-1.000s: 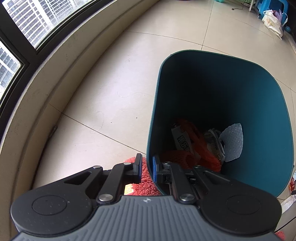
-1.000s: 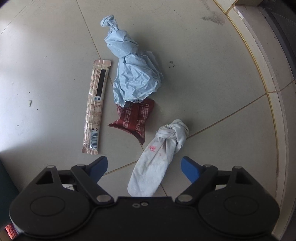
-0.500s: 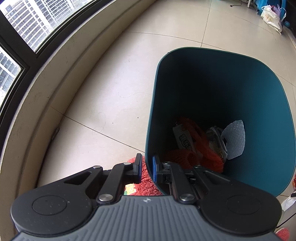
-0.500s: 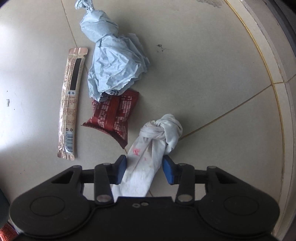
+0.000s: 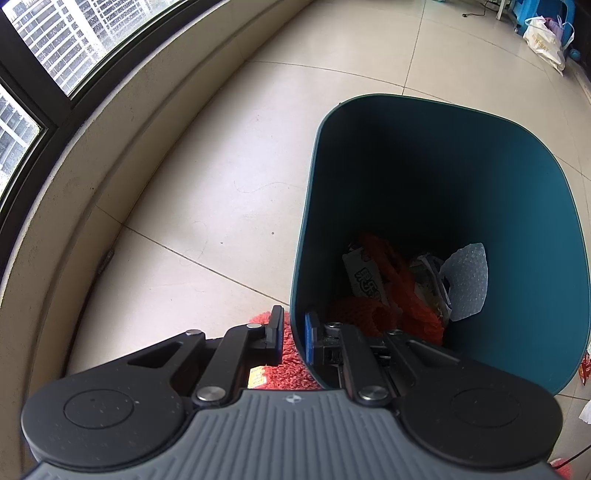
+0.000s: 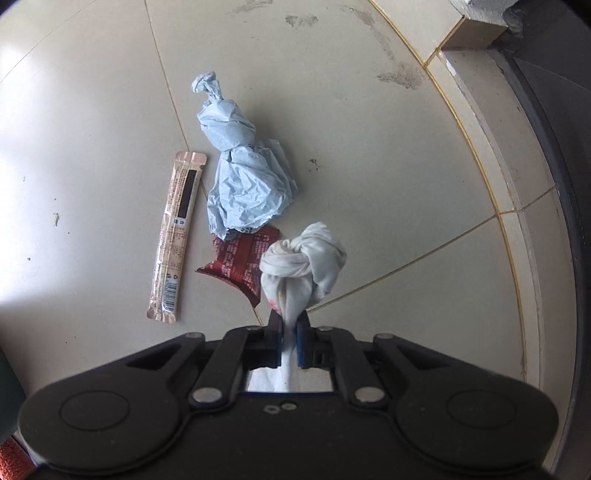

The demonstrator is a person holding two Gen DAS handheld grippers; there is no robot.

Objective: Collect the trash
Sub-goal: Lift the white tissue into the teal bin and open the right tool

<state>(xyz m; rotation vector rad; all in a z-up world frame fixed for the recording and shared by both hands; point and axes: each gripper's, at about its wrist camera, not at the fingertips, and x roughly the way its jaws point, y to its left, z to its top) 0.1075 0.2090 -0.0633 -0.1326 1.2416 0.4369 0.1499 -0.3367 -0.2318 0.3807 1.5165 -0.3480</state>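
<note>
My left gripper [image 5: 293,328] is shut on the near rim of the teal trash bin [image 5: 517,206], one finger inside and one outside. The bin holds orange netting [image 5: 391,295], a wrapper and a piece of bubble wrap [image 5: 465,280]. My right gripper [image 6: 288,332] is shut on a knotted white cloth [image 6: 306,258] and holds it lifted off the floor. On the floor beyond lie a crumpled light blue paper [image 6: 243,184], a dark red wrapper [image 6: 240,262] and a long pink stick packet [image 6: 177,236].
A red mat [image 5: 284,373] lies under the bin's near edge. A curved window sill [image 5: 92,147] runs along the left. A raised ledge [image 6: 517,184] and dark frame border the floor on the right. Bags [image 5: 546,33] sit at the far right.
My right gripper closed on the white cloth and lifted it off the floor. The left gripper kept its hold on the bin rim, which shifted slightly.
</note>
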